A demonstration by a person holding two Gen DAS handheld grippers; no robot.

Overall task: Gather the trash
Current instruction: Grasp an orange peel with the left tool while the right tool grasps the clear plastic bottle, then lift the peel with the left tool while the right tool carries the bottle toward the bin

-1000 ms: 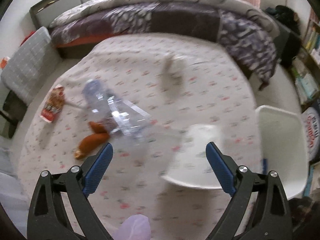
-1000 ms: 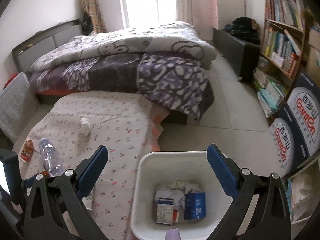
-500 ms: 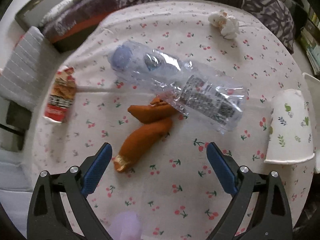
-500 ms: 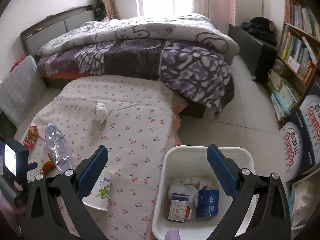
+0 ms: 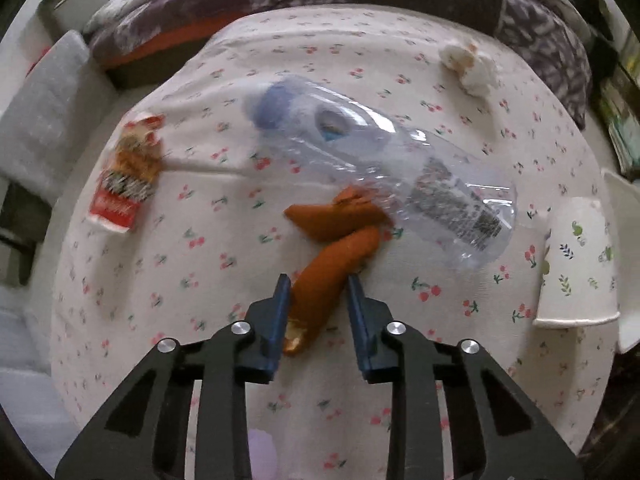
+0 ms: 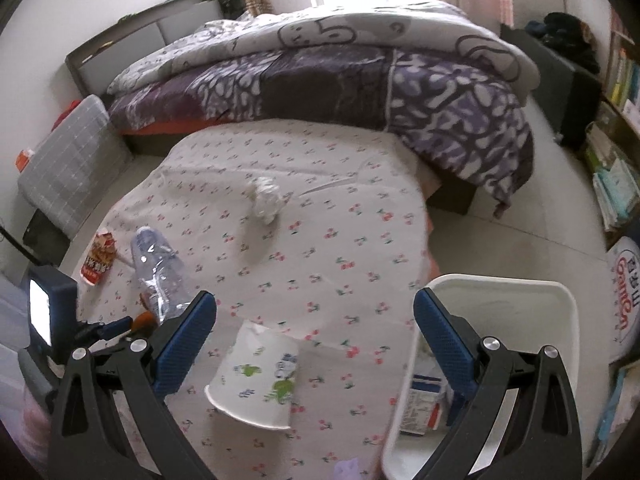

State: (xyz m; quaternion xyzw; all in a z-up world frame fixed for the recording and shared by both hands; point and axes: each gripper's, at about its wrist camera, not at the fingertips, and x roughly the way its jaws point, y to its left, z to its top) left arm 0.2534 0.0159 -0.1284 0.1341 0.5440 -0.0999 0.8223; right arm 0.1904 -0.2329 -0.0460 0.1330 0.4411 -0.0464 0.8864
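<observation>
Left wrist view, left to right: a red snack wrapper (image 5: 127, 178) lay flat at the left of the cherry-print cloth (image 5: 200, 280); a crushed clear bottle (image 5: 384, 176) stretched across the middle, its lower edge touching an orange peel (image 5: 332, 240); a crumpled tissue (image 5: 470, 66) sat at the upper right, well apart; a paper cup (image 5: 576, 264) lay on its side at the right edge. The left gripper (image 5: 318, 292), low centre, had just been closing, and its blue pads pinched the near end of the peel, which ran up between them. Right wrist view, left to right: the wrapper (image 6: 98, 258) and bottle (image 6: 160, 276) lay at the left, the tissue (image 6: 266, 198) at the upper middle, the cup (image 6: 256, 384) at the lower centre. The right gripper (image 6: 314, 334) hung with jaws spread wide and nothing between the pads, over the cloth (image 6: 320, 240) above the cup. A white bin (image 6: 520, 312) holding cartons and paper stood at the lower right, beside the cloth's edge.
</observation>
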